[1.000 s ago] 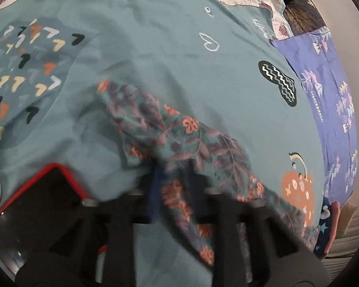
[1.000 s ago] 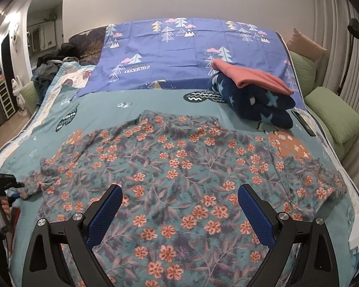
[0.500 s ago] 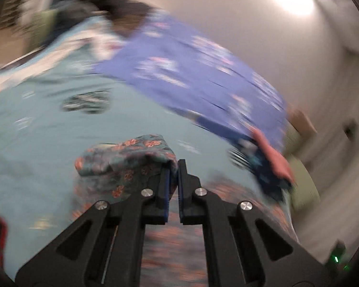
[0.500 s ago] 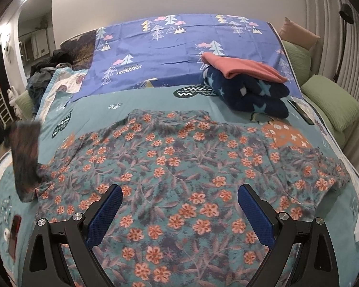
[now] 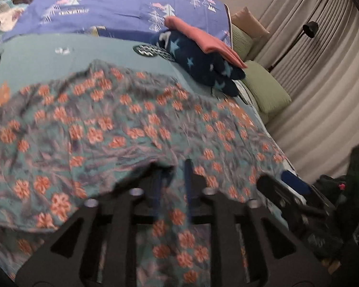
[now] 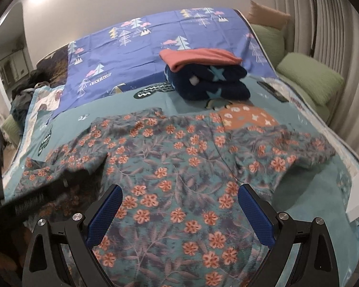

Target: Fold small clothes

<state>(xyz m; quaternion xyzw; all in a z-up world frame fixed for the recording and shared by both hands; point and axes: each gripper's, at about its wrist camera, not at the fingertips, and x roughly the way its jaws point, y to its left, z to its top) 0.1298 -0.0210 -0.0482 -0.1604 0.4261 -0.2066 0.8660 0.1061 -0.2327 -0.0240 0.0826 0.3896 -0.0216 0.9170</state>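
A teal shirt with orange flowers (image 6: 179, 167) lies spread on the bed; it also shows in the left wrist view (image 5: 131, 129). Its left sleeve (image 5: 67, 179) is folded in over the body. My left gripper (image 5: 172, 179) sits low over the shirt at the folded sleeve's edge; its blue pads stand a small gap apart and the view is blurred. The left gripper shows as a dark blur in the right wrist view (image 6: 45, 191). My right gripper (image 6: 179, 215) is open and empty above the shirt's lower hem. The right sleeve (image 6: 299, 150) lies flat, stretched out.
A folded stack, a navy star blanket (image 6: 208, 83) with a pink garment (image 6: 198, 58) on top, sits behind the shirt. Green pillows (image 6: 308, 79) and curtains are at the right. A blue sheet (image 6: 143, 47) covers the bed's far part. A dark phone (image 6: 271, 88) lies near the pillows.
My left gripper lifted the left sleeve, carried it right over the shirt body and laid it down; its fingers have parted slightly. The right gripper moved slightly, still open.
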